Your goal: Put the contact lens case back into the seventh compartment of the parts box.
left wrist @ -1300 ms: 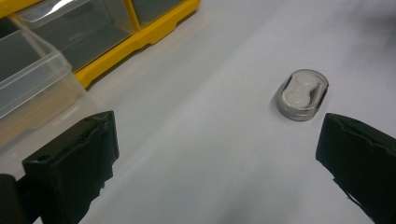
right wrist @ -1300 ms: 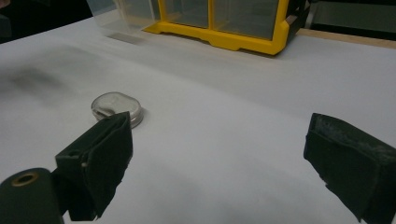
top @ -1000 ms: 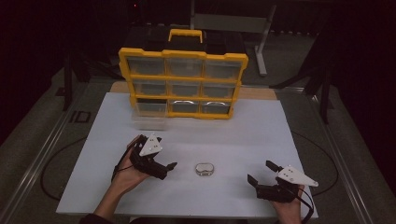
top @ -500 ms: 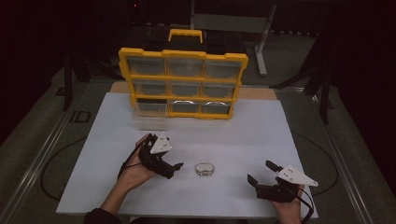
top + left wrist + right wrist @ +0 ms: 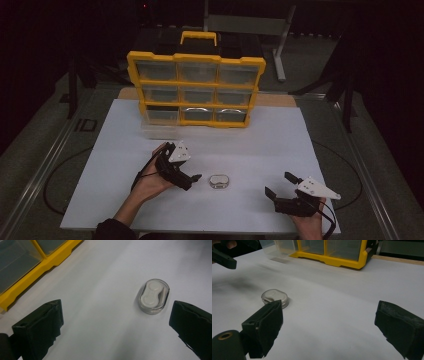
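A small clear oval case (image 5: 219,181) with a white piece inside lies flat on the white table top (image 5: 260,145). My left gripper (image 5: 192,181) hovers just left of it, open and holding nothing. The left gripper view shows the case (image 5: 153,296) ahead, near the right jaw, with the gripper (image 5: 115,322) spread wide. My right gripper (image 5: 279,184) rests open near the front right of the table, well apart from the case. In the right gripper view the case (image 5: 275,298) lies beyond the left jaw of that gripper (image 5: 329,325).
A yellow organizer (image 5: 196,90) with clear drawers stands at the back of the table. One clear drawer (image 5: 159,131) sits pulled out on the table in front of its lower left slot. The organizer's base (image 5: 329,261) is far ahead in the right gripper view.
My left gripper has moved right, closer to the oval case. The right gripper and the case have stayed put.
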`<move>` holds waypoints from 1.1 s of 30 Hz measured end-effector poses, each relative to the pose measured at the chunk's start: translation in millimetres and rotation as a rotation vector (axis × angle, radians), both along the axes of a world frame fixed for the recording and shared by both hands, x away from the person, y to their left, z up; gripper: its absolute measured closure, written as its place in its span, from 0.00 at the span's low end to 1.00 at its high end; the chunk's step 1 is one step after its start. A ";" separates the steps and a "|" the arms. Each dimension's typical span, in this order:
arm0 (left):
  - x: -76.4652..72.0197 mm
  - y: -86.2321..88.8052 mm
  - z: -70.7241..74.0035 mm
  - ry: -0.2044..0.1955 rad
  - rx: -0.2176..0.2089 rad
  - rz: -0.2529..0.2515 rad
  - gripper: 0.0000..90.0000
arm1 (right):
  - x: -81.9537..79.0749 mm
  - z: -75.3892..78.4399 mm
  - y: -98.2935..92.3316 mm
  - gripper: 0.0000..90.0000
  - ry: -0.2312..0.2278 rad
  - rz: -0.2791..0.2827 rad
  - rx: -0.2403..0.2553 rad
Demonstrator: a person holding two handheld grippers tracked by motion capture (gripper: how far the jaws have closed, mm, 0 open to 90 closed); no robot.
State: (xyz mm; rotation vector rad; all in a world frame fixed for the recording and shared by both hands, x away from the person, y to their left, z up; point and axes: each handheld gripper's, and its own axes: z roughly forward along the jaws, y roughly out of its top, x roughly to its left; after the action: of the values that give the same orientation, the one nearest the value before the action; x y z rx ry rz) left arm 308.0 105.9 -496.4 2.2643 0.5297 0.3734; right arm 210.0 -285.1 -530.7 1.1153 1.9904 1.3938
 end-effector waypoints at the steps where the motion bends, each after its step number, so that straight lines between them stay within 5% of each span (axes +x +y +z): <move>1: 0.3 -0.9 -0.3 0.002 0.004 -0.003 0.00 | 0.0 0.0 0.0 0.09 0.000 0.000 0.000; 33: 11.9 -37.9 -14.5 0.081 0.092 -0.094 0.00 | 0.2 -0.2 0.1 0.09 0.002 0.005 -0.002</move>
State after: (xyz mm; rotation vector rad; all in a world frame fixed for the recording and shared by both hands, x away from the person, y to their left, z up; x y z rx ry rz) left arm 319.9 68.0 -510.9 2.3919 0.4532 0.2643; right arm 210.2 -285.0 -530.9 1.1115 1.9970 1.3934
